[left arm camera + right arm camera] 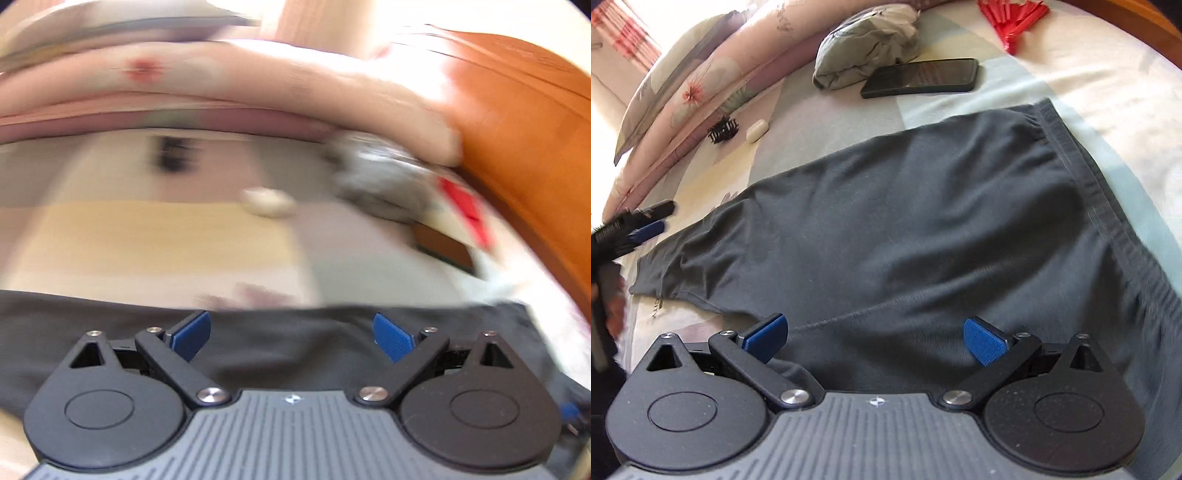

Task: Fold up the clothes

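Dark grey trousers (905, 221) lie spread flat on the bed, waistband (1082, 173) at the right and leg end (665, 273) at the left. My right gripper (875, 339) hovers open over the near edge of the trousers, nothing between its blue pads. In the blurred left wrist view the same dark fabric (291, 343) fills the bottom, and my left gripper (291, 338) is open just above it. From the right wrist view the left gripper (646, 225) shows at the far left, near the leg end.
On the bedsheet (1071, 85) behind the trousers lie a black phone (923, 79), a crumpled grey garment (871, 48), a red fan (1012, 18), a white earbud case (757, 130) and a black hair clip (723, 130). A floral quilt (701, 88) runs along the back left. Orange wood (517, 140) borders the right.
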Available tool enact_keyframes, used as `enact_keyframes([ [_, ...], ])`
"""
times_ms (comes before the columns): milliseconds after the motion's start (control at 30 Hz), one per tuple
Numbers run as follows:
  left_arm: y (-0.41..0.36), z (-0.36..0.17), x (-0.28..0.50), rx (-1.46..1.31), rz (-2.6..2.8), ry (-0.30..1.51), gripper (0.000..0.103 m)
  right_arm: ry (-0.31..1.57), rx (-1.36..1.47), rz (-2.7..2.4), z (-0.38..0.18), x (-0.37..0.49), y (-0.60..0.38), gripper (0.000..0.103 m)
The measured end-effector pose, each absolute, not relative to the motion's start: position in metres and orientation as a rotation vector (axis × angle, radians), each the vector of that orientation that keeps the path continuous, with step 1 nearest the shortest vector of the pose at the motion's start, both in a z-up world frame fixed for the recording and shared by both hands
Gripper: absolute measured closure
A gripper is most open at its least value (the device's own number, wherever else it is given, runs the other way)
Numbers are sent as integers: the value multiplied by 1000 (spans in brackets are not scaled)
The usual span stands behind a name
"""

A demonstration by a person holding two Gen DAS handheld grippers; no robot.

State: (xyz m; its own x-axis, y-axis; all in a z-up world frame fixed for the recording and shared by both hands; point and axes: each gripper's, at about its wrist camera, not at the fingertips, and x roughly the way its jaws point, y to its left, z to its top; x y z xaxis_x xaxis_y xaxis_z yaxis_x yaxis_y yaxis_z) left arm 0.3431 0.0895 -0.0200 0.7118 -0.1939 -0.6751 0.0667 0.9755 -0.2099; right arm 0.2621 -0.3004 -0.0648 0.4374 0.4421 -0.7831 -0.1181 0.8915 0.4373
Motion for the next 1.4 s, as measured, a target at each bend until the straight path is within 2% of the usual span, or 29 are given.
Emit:
enact_keyframes([
  [233, 162, -72, 381, -377, -27, 1026, 8, 1044, 430, 352, -72, 263, -303, 0],
  [367, 161, -79, 396, -217, 4, 951, 8, 1047, 441, 351, -70, 262, -308, 0],
  [533, 155, -66, 410, -129, 92, 982, 8, 1049, 432, 347, -68, 255, -306, 0],
  [700, 110, -28, 349, -112, -189, 870, 7, 1044, 406, 358, -62, 249, -300, 0],
  [833, 74, -43, 324, -182, -410, 908, 7, 1039, 407, 365, -58, 246, -297, 0],
  [1033, 68, -82, 303, -131, -345, 970, 7, 1030, 418, 376, -54, 239, -294, 0],
  [1167, 52, -76, 276, 77, -319, 1054, 7, 1029, 432, 358, -55, 239, -300, 0],
  [1233, 52, -66, 281, 51, -301, 1062, 9, 1025, 431, 360, -55, 238, -301, 0],
  [1367, 41, -42, 305, -103, -424, 913, 7, 1026, 417, 366, -53, 234, -299, 0],
  [1400, 36, -49, 311, -114, -429, 926, 7, 1027, 414, 366, -52, 233, -298, 0],
])
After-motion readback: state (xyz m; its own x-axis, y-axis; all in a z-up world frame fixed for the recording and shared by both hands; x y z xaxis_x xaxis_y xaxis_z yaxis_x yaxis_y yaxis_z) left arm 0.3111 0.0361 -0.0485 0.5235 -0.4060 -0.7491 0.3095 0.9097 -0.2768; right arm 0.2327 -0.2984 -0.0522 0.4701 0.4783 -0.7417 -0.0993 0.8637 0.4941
